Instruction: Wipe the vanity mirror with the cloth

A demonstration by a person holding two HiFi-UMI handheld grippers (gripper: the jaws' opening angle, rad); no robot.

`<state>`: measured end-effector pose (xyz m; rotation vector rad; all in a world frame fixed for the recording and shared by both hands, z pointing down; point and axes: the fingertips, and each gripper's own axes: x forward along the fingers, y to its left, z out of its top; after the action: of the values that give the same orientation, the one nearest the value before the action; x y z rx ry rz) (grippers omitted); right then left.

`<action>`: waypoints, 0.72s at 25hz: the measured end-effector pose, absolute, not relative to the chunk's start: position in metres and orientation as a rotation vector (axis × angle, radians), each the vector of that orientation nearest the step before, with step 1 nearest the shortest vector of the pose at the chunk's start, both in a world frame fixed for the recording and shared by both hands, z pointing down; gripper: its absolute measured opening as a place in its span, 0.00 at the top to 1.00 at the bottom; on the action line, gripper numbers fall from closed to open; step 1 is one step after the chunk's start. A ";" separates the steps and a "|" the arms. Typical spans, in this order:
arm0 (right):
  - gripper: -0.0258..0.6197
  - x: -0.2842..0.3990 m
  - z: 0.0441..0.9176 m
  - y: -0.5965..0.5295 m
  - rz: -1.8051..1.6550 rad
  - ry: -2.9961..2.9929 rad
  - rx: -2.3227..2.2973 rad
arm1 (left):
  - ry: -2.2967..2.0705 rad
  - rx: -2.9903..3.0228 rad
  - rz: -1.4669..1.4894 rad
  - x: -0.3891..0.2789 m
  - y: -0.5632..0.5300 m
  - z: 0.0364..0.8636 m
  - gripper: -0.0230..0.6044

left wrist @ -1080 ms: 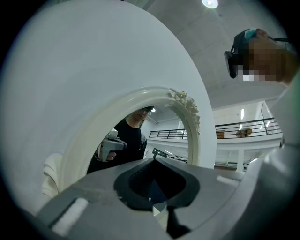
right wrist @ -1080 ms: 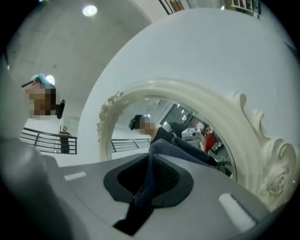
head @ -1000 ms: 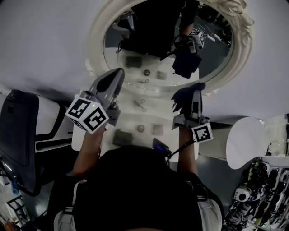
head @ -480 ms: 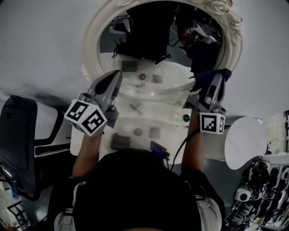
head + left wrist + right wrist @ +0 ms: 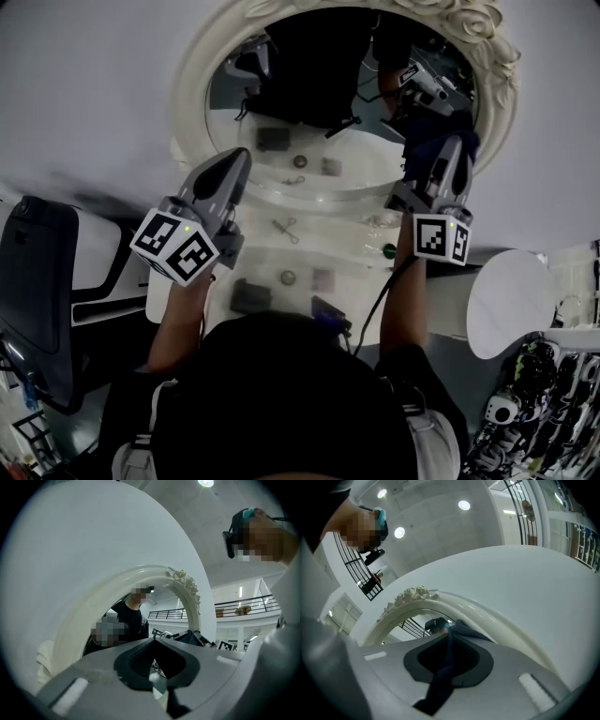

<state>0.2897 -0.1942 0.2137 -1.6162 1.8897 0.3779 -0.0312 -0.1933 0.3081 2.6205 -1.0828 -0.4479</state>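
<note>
The oval vanity mirror with its white ornate frame [image 5: 192, 94] stands at the top of the head view, its glass [image 5: 319, 141] reflecting the person and both grippers. My right gripper [image 5: 448, 150] is shut on a dark blue cloth [image 5: 441, 139], which lies against the lower right of the glass, near the frame. In the right gripper view the cloth [image 5: 443, 677] hangs between the jaws of the right gripper [image 5: 449, 639], below the frame [image 5: 487, 613]. My left gripper [image 5: 234, 161] hovers by the mirror's lower left, jaws together and holding nothing. In its own view the left gripper [image 5: 157, 667] points at the frame [image 5: 93, 597].
The white vanity top [image 5: 347, 234] carries a metal hair clip [image 5: 286, 228], a dark box [image 5: 250, 294], a round piece [image 5: 288, 277], a small square [image 5: 322, 277] and a green item [image 5: 387, 249]. A dark chair [image 5: 37, 281] stands left, a white round top [image 5: 511, 300] right.
My right gripper has carried the cloth up and to the right, from the vanity top onto the mirror's right side. The left gripper has hardly moved.
</note>
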 end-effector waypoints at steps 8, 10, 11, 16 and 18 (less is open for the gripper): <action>0.91 0.275 0.187 -0.199 0.441 1.972 -1.619 | -1.066 2.598 -0.453 -0.028 -0.200 0.317 0.96; 0.91 0.269 0.178 -0.199 0.467 1.992 -1.616 | -1.056 2.589 -0.460 -0.027 -0.200 0.319 0.96; 0.91 0.266 0.174 -0.199 0.478 2.004 -1.616 | -1.052 2.586 -0.462 -0.028 -0.200 0.320 0.96; 0.91 0.254 0.159 -0.202 0.500 2.071 -1.624 | -1.045 2.581 -0.466 -0.029 -0.204 0.322 0.96; 0.91 0.250 0.156 -0.204 0.519 2.099 -1.629 | -1.047 2.571 -0.464 -0.029 -0.206 0.324 0.96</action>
<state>0.2499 -0.2044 0.1565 -1.6289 2.0990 0.5192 -0.0289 -0.2060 0.3242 2.5707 -1.0474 -0.4637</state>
